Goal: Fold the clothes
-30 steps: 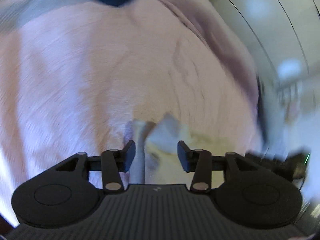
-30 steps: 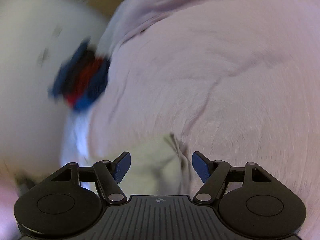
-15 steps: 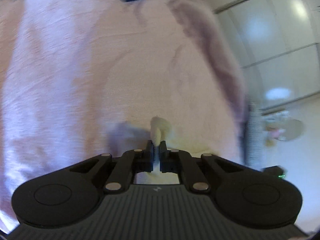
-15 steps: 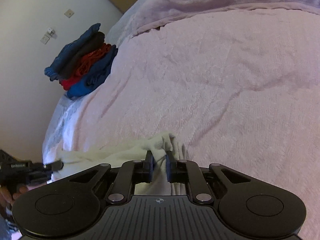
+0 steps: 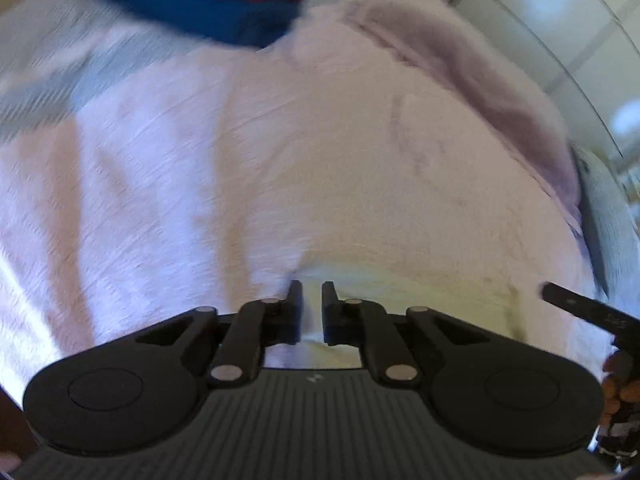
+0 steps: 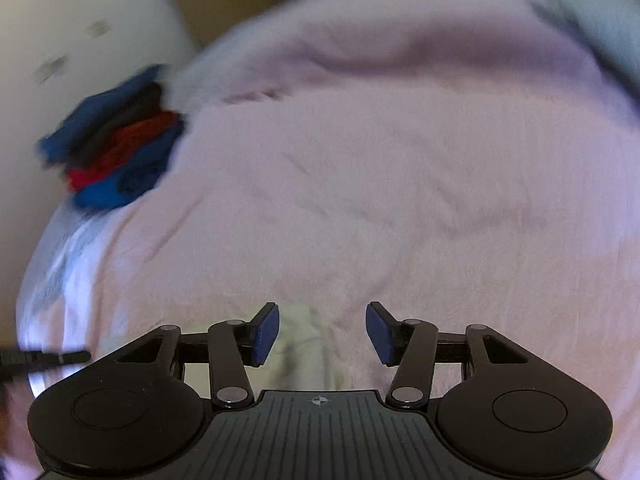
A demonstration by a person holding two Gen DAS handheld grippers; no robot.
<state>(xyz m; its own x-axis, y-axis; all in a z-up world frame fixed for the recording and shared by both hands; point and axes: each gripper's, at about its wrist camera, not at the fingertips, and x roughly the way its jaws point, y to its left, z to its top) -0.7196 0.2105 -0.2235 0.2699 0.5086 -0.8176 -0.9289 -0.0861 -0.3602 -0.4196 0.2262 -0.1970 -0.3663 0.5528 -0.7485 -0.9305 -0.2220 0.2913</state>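
Both views are motion-blurred, so we note only what holds up.

Our left gripper (image 5: 311, 308) is nearly pressed together, a thin slot left between its fingers. The cream garment (image 5: 420, 292) shows pale in that slot and runs off to the gripper's right. It looks pinched at its near edge, though blur keeps us from being sure the pads actually bite cloth.

Our right gripper (image 6: 322, 330) is spread wide and holds nothing. A bunched corner of the same cream garment (image 6: 304, 332) lies directly under it, between the fingers and a little toward the left finger (image 6: 266, 330), resting on the pink bed cover (image 6: 400, 200).

Key relation: the garment's long axis runs side to side between our two grippers, low at the near edge of both views. From the left gripper it stretches rightward, toward the tip of the other tool (image 5: 580, 312). From the right gripper it stretches leftward.

Each end sits right at a gripper. Neither arm is clearly nearer.

Judgement: the scene fits either a fold just laid down with the right side let go, or a corner about to be gripped. We cannot tell which.

Ahead and to the left of the right gripper, well apart, sits a stack of blue and red clothes (image 6: 116, 156).
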